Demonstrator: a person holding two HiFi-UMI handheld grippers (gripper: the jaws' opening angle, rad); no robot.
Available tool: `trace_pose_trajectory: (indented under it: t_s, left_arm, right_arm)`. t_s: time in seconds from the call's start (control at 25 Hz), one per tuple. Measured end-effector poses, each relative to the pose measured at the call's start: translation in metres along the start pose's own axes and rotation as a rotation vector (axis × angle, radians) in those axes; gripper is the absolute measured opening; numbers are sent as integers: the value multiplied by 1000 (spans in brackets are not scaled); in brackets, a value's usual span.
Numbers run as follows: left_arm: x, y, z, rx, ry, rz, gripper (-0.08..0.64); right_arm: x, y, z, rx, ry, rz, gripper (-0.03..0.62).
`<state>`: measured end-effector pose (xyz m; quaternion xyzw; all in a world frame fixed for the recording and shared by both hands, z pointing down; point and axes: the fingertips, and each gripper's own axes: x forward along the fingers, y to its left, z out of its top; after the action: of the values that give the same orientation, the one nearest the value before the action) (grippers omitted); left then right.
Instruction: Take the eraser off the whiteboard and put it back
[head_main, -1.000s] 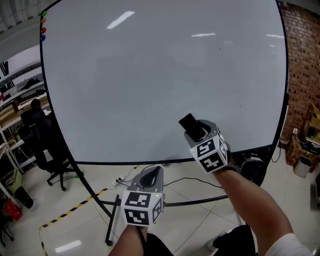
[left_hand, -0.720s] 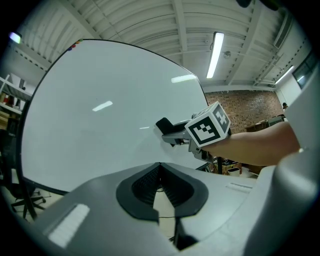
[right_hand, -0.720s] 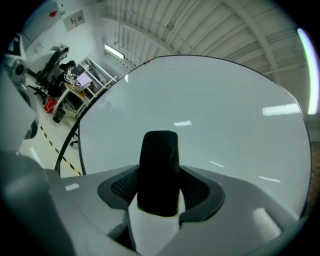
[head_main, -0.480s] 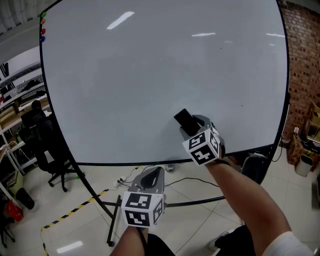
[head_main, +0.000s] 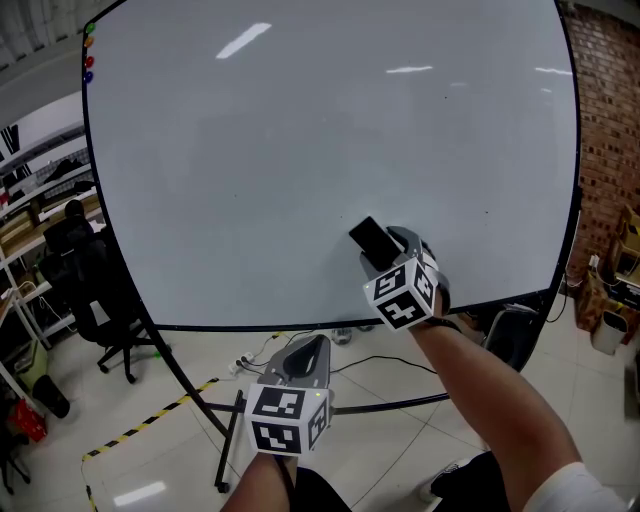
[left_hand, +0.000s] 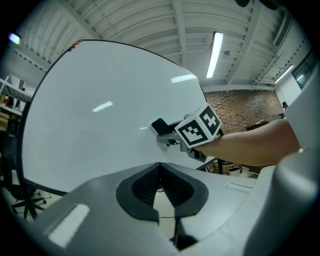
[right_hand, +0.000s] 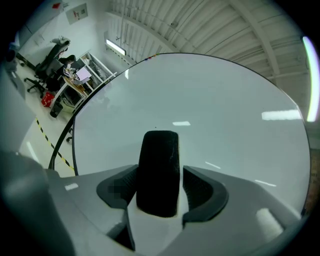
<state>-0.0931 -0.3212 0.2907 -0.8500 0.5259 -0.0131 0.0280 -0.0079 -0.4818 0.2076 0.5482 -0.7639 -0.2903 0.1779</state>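
Black eraser (head_main: 371, 241) lies lengthwise between the right gripper's (head_main: 386, 254) fingers, its far end pointing at the whiteboard (head_main: 300, 150), low right. Those fingers have just been opening and are now loosened. Left gripper (head_main: 304, 348) fingers clenched, empty.

The right gripper (head_main: 388, 255) reaches level to the lower part of the whiteboard (head_main: 280, 150). A black eraser (head_main: 371, 240) stands between its jaws, which have just been opening. The left gripper (head_main: 303, 352) hangs lower, well apart from the board, above the floor (head_main: 400, 440). A black office chair (head_main: 95, 300) stands at the left and a brick wall (head_main: 605, 120) at the right.
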Motion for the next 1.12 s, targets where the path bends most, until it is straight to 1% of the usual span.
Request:
trace_pose_trajectory:
  t_s: [0.24,0.44,0.52,0.64,0.68,0.72,0.76,0.8,0.88,1.12]
  left_arm:
    - [1,0,0,-1,-2,2,17]
    - [0,-2,0,-4,-4,5,17]
    - [-1,-4,0,-4,-4,3,17]
    - [-2,-9,0,-4,-3,1,17]
    - [-2,-10,0,-6,-4,2,17]
    - [-2,-10,0,-10,-6,4,17]
    - [-3,-9,1,-17,-9,8,17]
    - [-3,-7,2,-24,-11,11,17]
    - [-4,-5,3,-31,-14,12,17]
    - [-4,-6,1,-24,-8,9,17]
  right_arm:
    - [-3,-1,1,13,-2,26,259]
    - [-21,3,3,13,-20,41,259]
    - [-30,2,0,31,-21,47,258]
    - [-50,-5,-5,83,-26,49,203]
    - [-57,-7,-7,105,-30,54,168]
    - [-64,-8,-10,129,-33,64,83]
    - [-70,-7,-13,153,-35,79,11]
    - [-75,-6,-16,175,-36,94,2]
    - [-84,-4,-22,206,-36,115,2]
    - [-102,-2,-30,280,-47,141,2]
